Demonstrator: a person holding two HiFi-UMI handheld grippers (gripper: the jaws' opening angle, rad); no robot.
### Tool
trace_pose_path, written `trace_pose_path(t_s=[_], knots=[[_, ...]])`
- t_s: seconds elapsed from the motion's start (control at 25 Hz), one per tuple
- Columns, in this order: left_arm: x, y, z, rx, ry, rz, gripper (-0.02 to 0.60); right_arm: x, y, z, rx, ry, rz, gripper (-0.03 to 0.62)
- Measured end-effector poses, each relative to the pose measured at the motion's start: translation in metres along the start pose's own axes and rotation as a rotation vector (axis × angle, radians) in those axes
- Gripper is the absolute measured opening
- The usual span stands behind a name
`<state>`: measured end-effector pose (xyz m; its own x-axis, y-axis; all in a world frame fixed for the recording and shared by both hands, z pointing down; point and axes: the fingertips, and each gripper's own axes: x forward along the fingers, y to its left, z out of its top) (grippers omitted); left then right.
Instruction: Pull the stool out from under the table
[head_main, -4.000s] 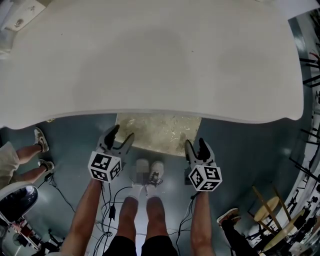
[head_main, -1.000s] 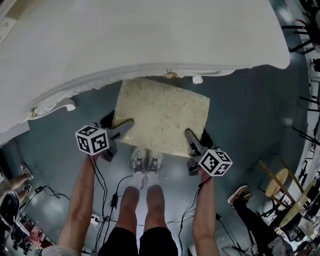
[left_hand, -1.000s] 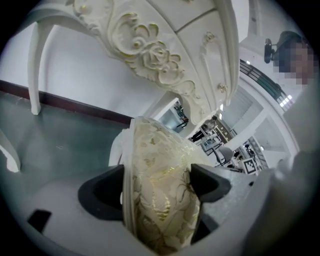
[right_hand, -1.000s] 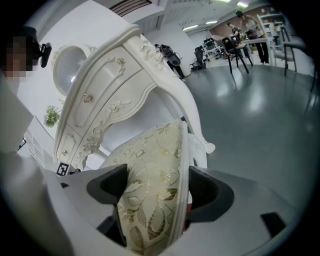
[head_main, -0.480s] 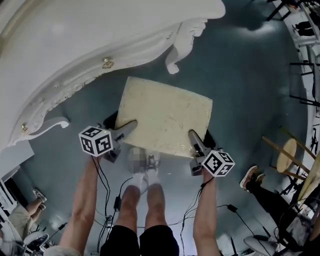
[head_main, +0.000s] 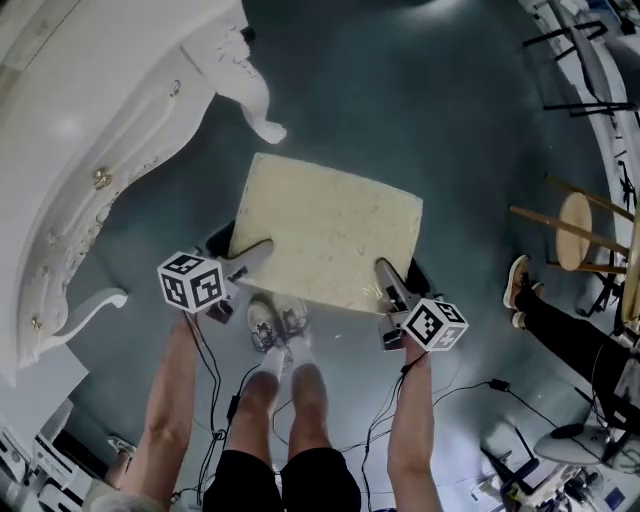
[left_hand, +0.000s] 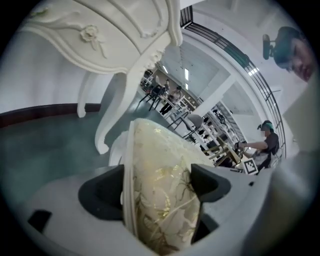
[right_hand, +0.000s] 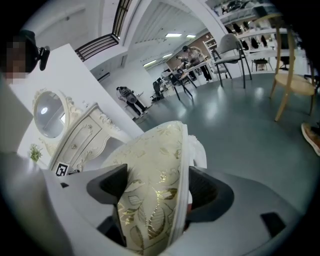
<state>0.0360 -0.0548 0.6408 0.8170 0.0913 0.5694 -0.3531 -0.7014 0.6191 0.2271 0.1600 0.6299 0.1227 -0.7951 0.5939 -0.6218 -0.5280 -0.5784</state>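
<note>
The stool (head_main: 325, 230) has a cream cushion with a gold leaf pattern and stands on the grey floor, out from under the white ornate table (head_main: 90, 110) at the upper left. My left gripper (head_main: 245, 258) is shut on the cushion's near left edge. My right gripper (head_main: 388, 283) is shut on its near right edge. In the left gripper view the cushion (left_hand: 160, 190) fills the gap between the jaws, with a curved white table leg (left_hand: 112, 110) behind. The right gripper view shows the cushion (right_hand: 150, 195) pinched the same way.
My feet (head_main: 278, 322) stand just behind the stool. Cables (head_main: 215, 400) trail on the floor. A wooden stool (head_main: 575, 225) and a person's leg (head_main: 565, 335) are at the right. A white dresser with a mirror (right_hand: 75, 135) shows in the right gripper view.
The stool has come fully out from beneath the table; the table now lies farther up and left in the head view. Both grippers keep their hold on the cushion.
</note>
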Motion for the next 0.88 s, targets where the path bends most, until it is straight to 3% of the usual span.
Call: trace_pose_path(t_s=[0.36,0.88], knots=[[0.07,-0.071,-0.009,0.117,0.108,-0.101,0.42,-0.072,-0.072,-0.002,0.112,-0.116,-0.109,0.388],[0.151,-0.131,-0.055,0.238,0.247,-0.188,0.42,-0.133,-0.157,-0.048,0.264,-0.221,-0.229,0.388]])
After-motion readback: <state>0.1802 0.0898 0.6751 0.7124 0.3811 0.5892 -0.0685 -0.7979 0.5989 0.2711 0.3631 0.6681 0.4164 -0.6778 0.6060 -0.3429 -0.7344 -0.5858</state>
